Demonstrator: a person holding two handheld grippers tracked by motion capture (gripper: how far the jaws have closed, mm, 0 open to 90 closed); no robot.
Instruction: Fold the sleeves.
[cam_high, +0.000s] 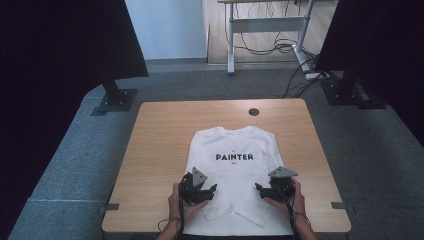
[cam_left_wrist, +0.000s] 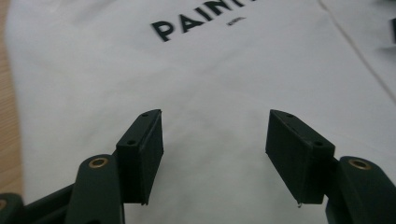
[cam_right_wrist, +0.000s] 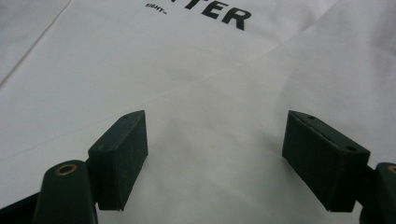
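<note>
You're in a lab or office recording space: grey carpet floor (cam_high: 75, 150), a wooden table (cam_high: 160, 150) with a cable hole (cam_high: 254, 112), black screens on metal stands (cam_high: 116, 97) either side, and a desk frame (cam_high: 265, 25) with loose cables (cam_high: 270, 47) behind.

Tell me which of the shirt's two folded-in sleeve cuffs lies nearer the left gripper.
The cuff on the left of the high view, just below the left gripper; the other cuff lies toward the right gripper.

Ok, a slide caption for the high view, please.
Two hand-held claws, left and right, both open, hover over a white PAINTER sweatshirt laid flat, sleeves folded in, on a wooden table.
</note>
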